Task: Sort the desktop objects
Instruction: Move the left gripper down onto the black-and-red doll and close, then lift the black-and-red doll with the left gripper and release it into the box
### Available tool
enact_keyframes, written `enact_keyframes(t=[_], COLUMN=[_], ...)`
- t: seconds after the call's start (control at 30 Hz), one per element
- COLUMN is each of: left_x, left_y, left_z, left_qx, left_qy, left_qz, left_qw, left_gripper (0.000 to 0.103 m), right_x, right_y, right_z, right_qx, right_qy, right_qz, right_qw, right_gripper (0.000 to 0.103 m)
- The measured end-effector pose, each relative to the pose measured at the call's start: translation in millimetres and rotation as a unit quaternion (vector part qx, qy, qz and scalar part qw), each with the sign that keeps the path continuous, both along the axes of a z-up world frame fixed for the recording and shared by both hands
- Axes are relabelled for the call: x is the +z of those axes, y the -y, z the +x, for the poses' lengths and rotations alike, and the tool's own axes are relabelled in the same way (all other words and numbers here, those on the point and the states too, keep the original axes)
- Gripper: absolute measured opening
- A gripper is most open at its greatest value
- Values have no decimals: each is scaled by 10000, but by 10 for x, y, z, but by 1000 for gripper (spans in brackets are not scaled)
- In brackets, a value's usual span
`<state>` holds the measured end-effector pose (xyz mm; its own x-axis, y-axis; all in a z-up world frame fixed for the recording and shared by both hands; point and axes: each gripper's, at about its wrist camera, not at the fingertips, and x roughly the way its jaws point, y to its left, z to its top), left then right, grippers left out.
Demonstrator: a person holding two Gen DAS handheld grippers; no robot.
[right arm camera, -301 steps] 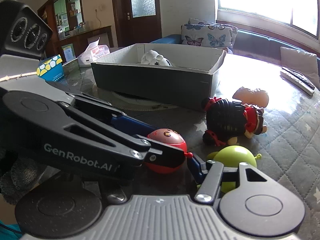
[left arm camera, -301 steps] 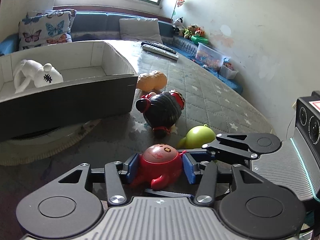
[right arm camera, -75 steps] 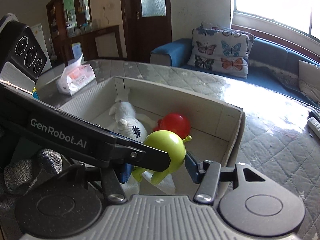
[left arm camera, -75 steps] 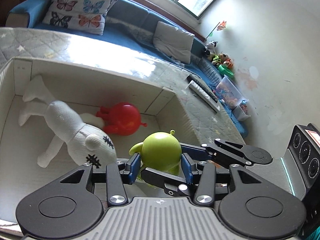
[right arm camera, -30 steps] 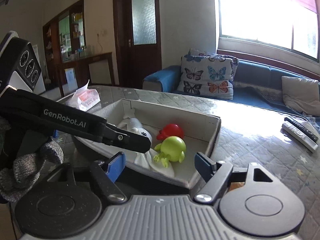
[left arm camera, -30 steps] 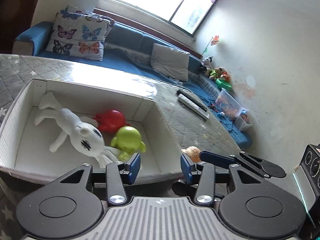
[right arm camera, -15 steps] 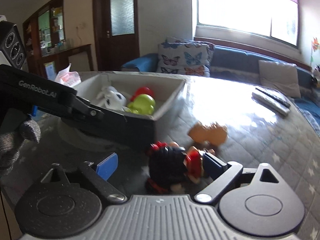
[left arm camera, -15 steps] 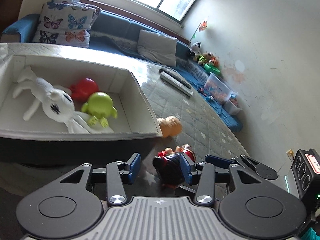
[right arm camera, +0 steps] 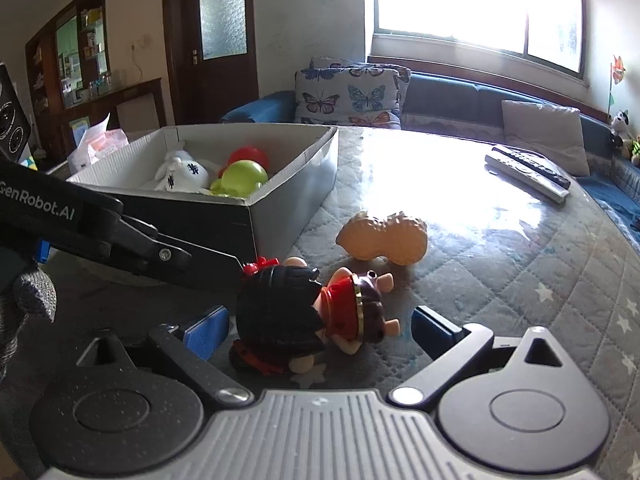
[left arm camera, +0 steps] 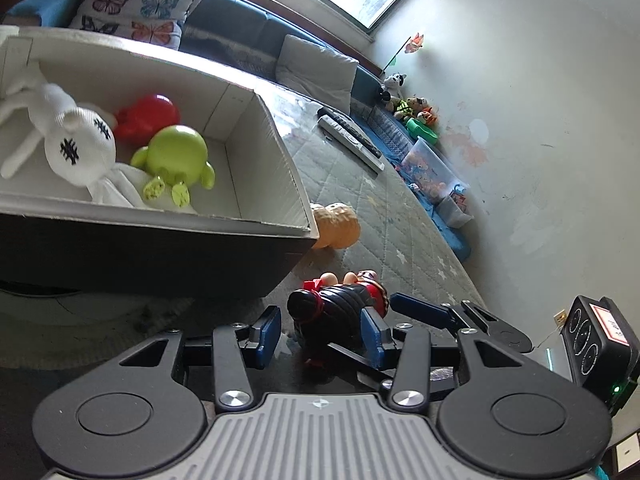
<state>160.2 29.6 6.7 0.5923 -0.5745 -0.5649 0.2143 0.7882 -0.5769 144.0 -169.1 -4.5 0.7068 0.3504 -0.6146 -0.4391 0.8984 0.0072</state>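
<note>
A black-haired doll in a red dress [left arm camera: 336,312] lies on the quilted table, also in the right wrist view [right arm camera: 304,316]. My left gripper [left arm camera: 320,334] is open, its blue pads on either side of the doll. My right gripper [right arm camera: 320,330] is open wide around the same doll. The cardboard box [left arm camera: 276,152] holds a white plush rabbit [left arm camera: 72,140], a red round toy [left arm camera: 148,116] and a green round toy [left arm camera: 176,156]. The box also shows in the right wrist view [right arm camera: 292,184]. A peanut-shaped toy [right arm camera: 384,240] lies beside the box corner.
Two remote controls [right arm camera: 528,174] lie at the table's far right. A tissue pack [right arm camera: 96,140] sits behind the box. A sofa with butterfly cushions [right arm camera: 352,92] runs along the window wall. A round mat [left arm camera: 60,320] lies under the box.
Both grippers have come down from over the box to table level and closed in around the black-haired doll. Both remain open. The green toy stays in the box.
</note>
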Motion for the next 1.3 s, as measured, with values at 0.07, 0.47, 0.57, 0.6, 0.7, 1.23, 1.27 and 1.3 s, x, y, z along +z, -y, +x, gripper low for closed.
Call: enact_keyframes(t=[0.07, 0.47, 0.57, 0.6, 0.7, 1.23, 1.27, 1.3], left_x=[-21, -150, -176, -186, -213, -300, -308, -313], left_y=[-2, -27, -60, -66, -76, -111, -116, -122], left_z=[14, 122, 142, 146, 145, 192, 200, 205], left_qx=[-2, 44, 42, 42, 21, 76, 99, 115], left_qy=[-8, -168, -214, -235, -249, -420, -457, -476], left_qz=[-50, -517, -624, -670, -743, -1098, -1147, -1182], left_qw=[10000, 9985, 9978, 9975, 9969, 9930, 9923, 9918], left_gripper=[47, 47, 47, 47, 47, 50, 51, 51], right_x=[-10, -91, -98, -100, -107, -80, -77, -77], right_y=[-28, -69, -44, -45, -63, -41, -42, -36], right_z=[5, 53, 82, 88, 78, -13, -19, -19], right_qx=[72, 108, 88, 108, 157, -56, -65, -80], right_qy=[40, 7, -24, -22, 1, 52, 56, 55], right_qz=[-67, -99, -32, -38, -69, 22, 25, 37], right_qw=[9999, 9999, 10000, 9999, 9999, 10000, 10000, 9999], right_gripper=[99, 99, 99, 99, 99, 93, 93, 93])
